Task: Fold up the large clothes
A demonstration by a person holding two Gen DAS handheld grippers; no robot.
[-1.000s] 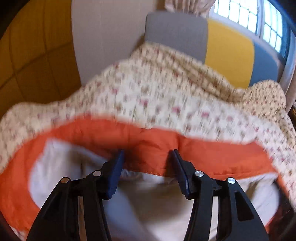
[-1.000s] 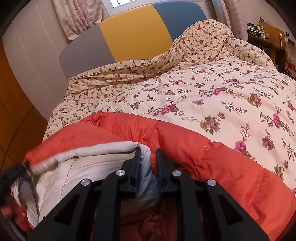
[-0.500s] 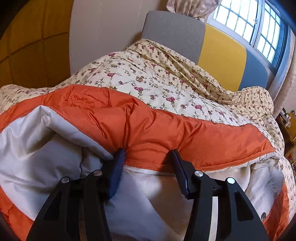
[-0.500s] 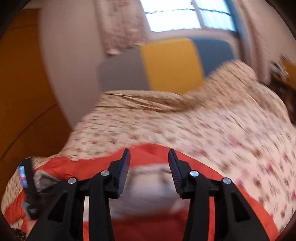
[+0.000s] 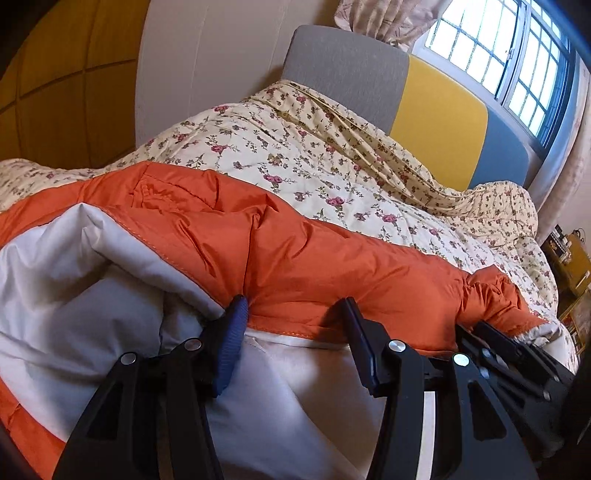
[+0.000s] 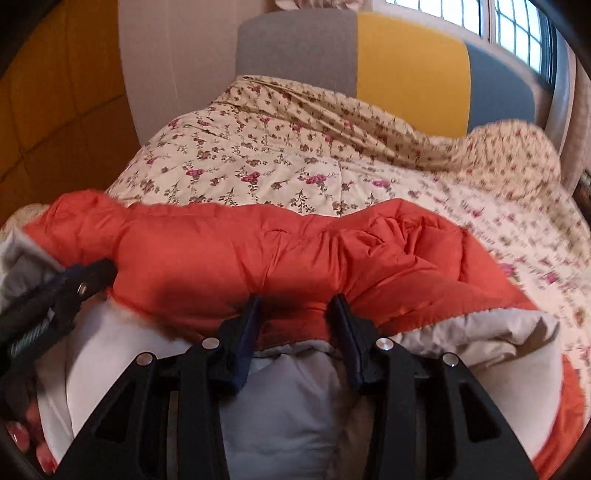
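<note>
jacket (image 5: 332, 266): orange puffer w/ pale grey lining, bunched on bed at near edge; orange shell on top, folded back over lining; lining shows below & at both ends.
lining (image 5: 74, 314): light grey, soft folds; fills foreground in both views.
left gripper (image 5: 291, 314): black, blue pad on one finger; fingers abt half apart, tips dug in at hem seam where orange meets lining; a fold of jacket sits between them. Can't tell if pads actually press it.
right gripper (image 6: 295, 302): fingers moderately apart, jaws have just been opening, then eased in slightly; tips touch underside of orange roll, fabric bulges into the gap; no clear pinch seen. In left view it shows at far right, just beside jacket's right end.
hand (image 6: 26, 435): bottom-left corner of right view, red-painted nails, behind left gripper's body.
quilt (image 5: 332, 170): cream w/ small pink flowers, covers bed beyond jacket; rumpled ridge near headboard. Right side blurred in right view.
headboard (image 5: 439, 122): padded panels – grey, yellow, blue, left to right.
wall (image 5: 207, 66): white strip left of headboard, wood panels (image 5: 55, 92) further left.
window (image 5: 498, 55): barred, upper right; floral curtain (image 5: 380, 18) by it.
shelf (image 5: 572, 258): yellowish, far right edge, small items, too small to tell.
</note>
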